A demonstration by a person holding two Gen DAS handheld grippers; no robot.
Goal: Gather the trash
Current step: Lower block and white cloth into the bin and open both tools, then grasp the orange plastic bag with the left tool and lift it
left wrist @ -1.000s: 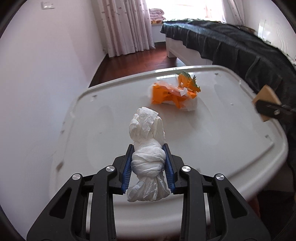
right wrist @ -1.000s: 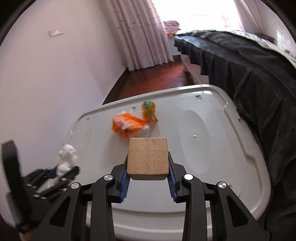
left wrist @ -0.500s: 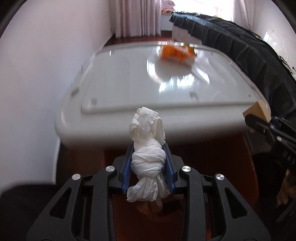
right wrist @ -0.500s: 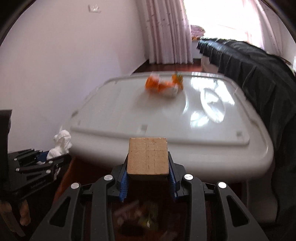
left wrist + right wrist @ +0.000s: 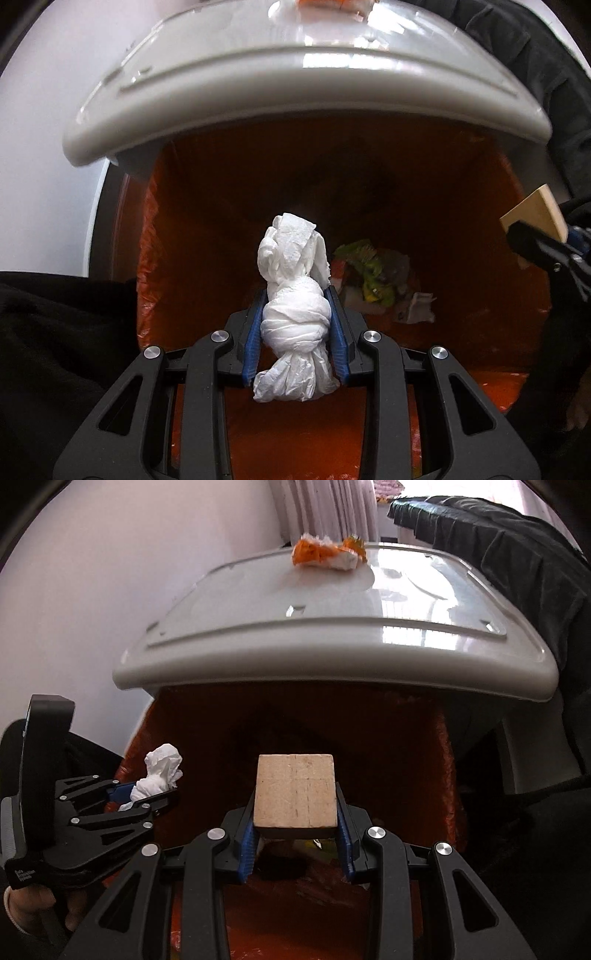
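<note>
My left gripper (image 5: 295, 317) is shut on a knotted white tissue wad (image 5: 293, 314), held over the mouth of an orange-lined trash bin (image 5: 207, 229). My right gripper (image 5: 295, 819) is shut on a pale wooden block (image 5: 295, 792), also above the bin (image 5: 439, 760). In the left wrist view the block (image 5: 535, 214) and the right gripper (image 5: 546, 247) show at the right edge. The right wrist view has the left gripper (image 5: 147, 794) with its tissue wad (image 5: 159, 773) at the left. Orange and white wrapper scraps (image 5: 325, 554) lie at the far end of the white lid (image 5: 332, 605).
Crumpled green and white wrappers (image 5: 376, 280) lie at the bin's bottom. The white lid's front edge (image 5: 295, 96) overhangs the bin. A bed under a dark cover (image 5: 517, 554) runs along the right. A white wall (image 5: 92, 572) stands on the left. A hand (image 5: 26, 904) grips the left tool.
Both grippers have drawn back off the white lid and dropped down in front of it, tilting downward over the orange-lined bin. Tissue wad and block stay clamped.
</note>
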